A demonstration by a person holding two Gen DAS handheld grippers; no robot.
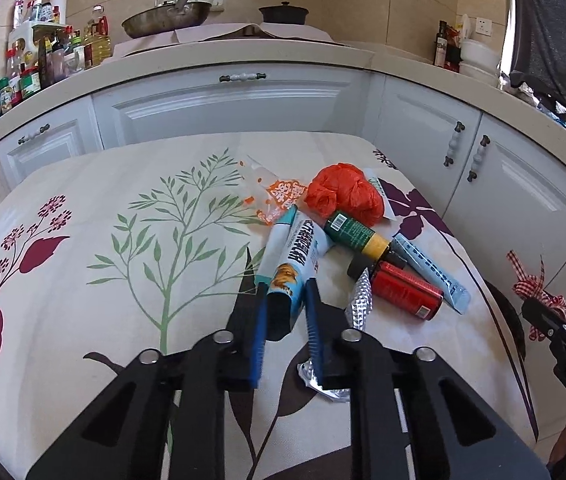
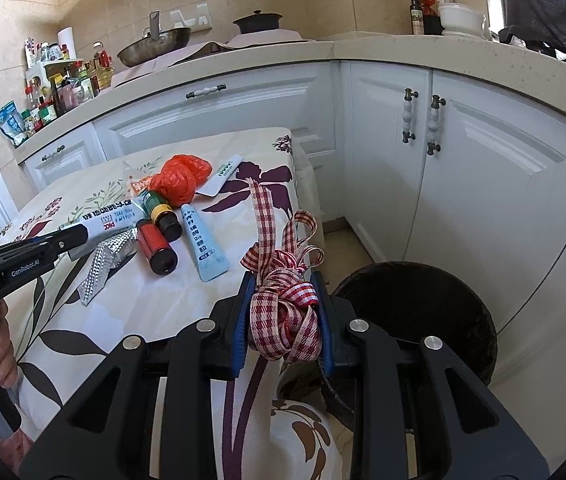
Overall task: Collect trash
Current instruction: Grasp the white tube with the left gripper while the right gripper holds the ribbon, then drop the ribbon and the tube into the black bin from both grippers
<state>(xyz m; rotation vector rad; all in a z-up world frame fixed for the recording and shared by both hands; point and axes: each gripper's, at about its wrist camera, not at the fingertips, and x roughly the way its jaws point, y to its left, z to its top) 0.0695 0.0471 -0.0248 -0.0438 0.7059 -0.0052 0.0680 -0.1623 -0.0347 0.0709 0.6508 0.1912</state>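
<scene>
A: Any readable text?
B: "GenRobot.AI" was on the left gripper (image 2: 65,242) body, "PICC" in red on the long white-blue carton (image 1: 291,264). The other print wasn't legible.
A: Jaw state?
B: Left jaws were clamped on that carton's near end. Right gripper (image 2: 285,316) was squeezed on a bunched red-check ribbon (image 2: 283,308).
A: Containers?
B: A dark round bin (image 2: 443,320) stood beside the table (image 1: 83,260), its inside too dark to read. The ribbon hung at the table edge, just beside the bin rim.
A: Rest of the trash?
B: It lay on the tablecloth: orange bag (image 1: 343,196), green bottle (image 1: 357,236), red bottle (image 1: 407,290), blue tube (image 1: 433,272), foil strip (image 1: 359,298).
</scene>
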